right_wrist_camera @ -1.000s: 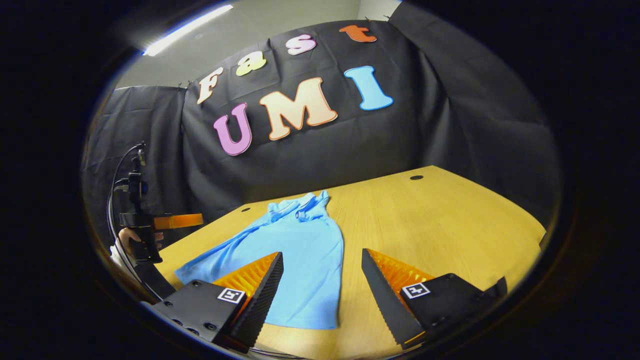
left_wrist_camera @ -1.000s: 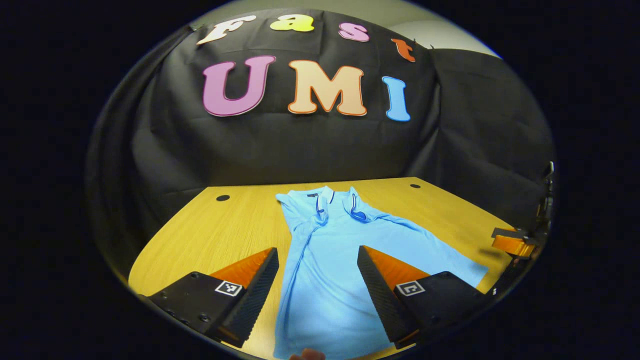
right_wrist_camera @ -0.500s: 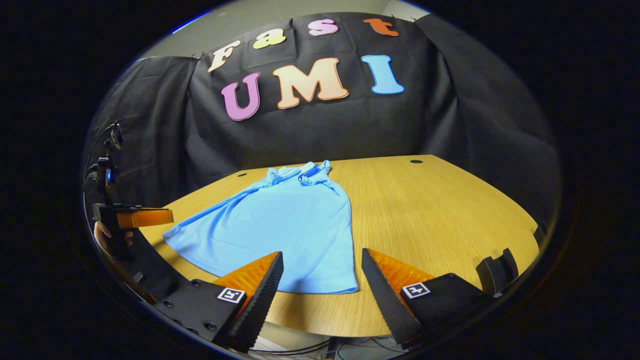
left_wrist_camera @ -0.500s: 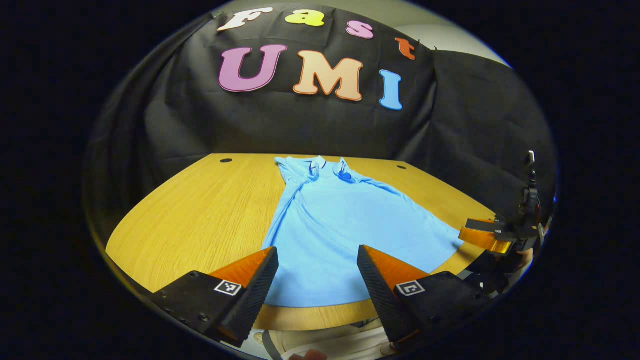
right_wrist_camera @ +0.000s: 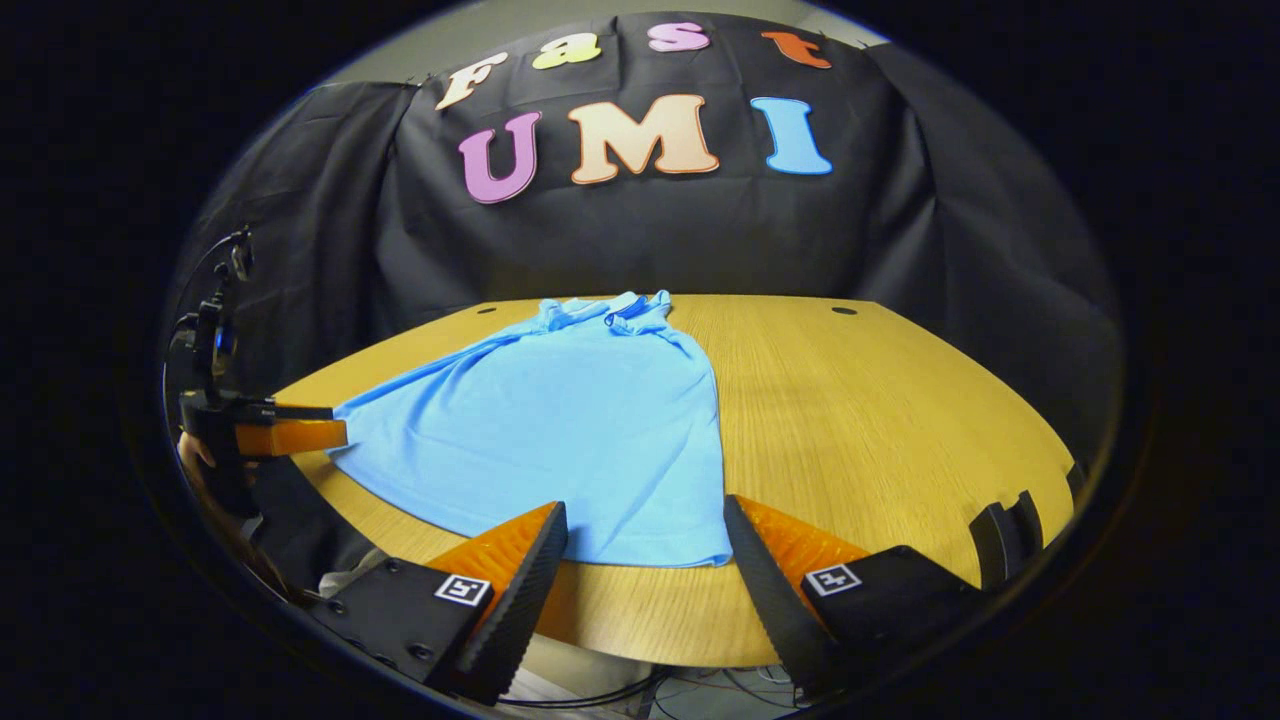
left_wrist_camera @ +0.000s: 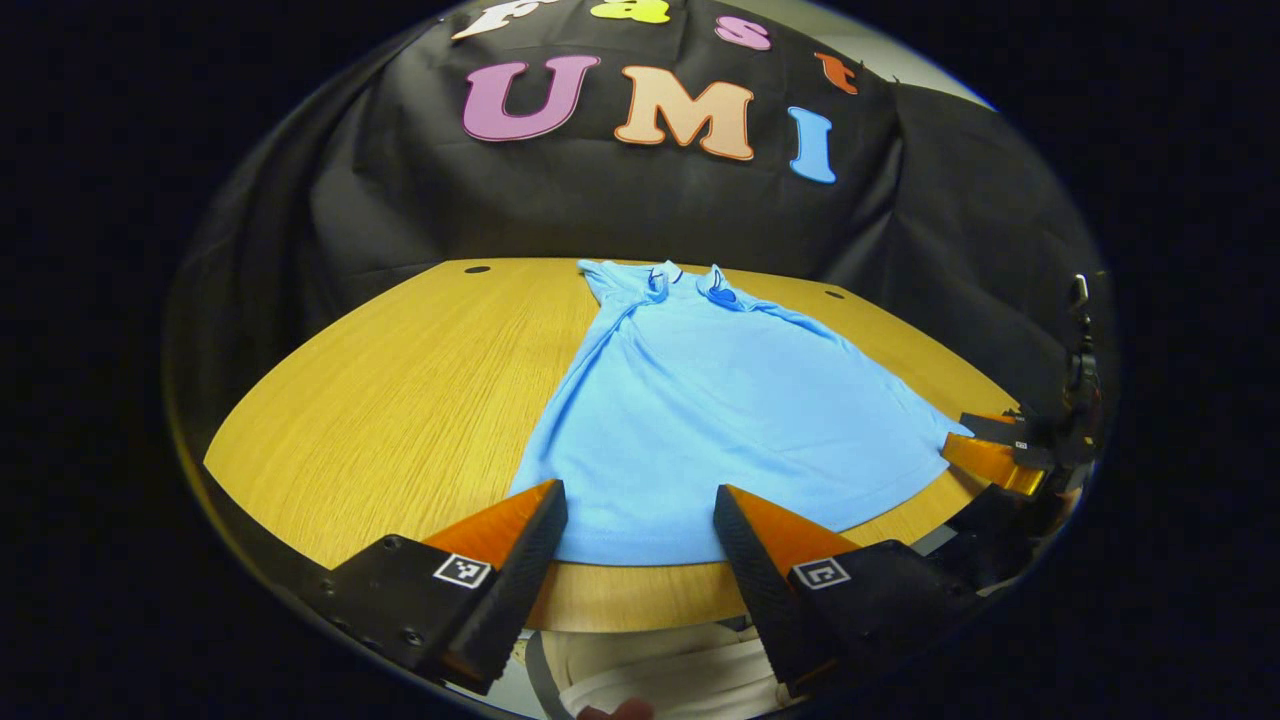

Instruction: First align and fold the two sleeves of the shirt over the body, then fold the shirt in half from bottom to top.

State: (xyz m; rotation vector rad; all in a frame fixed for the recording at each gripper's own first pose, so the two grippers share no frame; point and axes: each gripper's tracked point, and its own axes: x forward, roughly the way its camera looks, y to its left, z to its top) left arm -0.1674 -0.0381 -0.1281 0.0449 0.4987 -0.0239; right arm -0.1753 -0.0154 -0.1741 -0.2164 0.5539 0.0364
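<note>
A light blue polo shirt (left_wrist_camera: 720,410) lies flat on the wooden table (left_wrist_camera: 400,380), collar at the far side, wide hem along the front edge. Its outline tapers toward the collar. My left gripper (left_wrist_camera: 640,535) is open, hovering at the front edge just before the middle of the hem, holding nothing. My right gripper (right_wrist_camera: 645,555) is open too, fingers straddling the hem's right corner from above the table edge. In the right gripper view the shirt (right_wrist_camera: 570,420) spreads left, and the left gripper (right_wrist_camera: 290,432) hovers by its left hem corner. The right gripper (left_wrist_camera: 995,455) sits off the hem's right corner in the left gripper view.
Two small dark holes (left_wrist_camera: 477,269) (left_wrist_camera: 834,294) mark the table's far side. A black bracket (right_wrist_camera: 1005,525) stands at the table's right front edge. The person's pale clothing (left_wrist_camera: 650,670) shows below the front edge, with cables (right_wrist_camera: 620,690) underneath.
Both grippers have drawn back from over the shirt to the table's front edge, staying open. The hem now lies just ahead of the fingers. The shirt has not moved.
</note>
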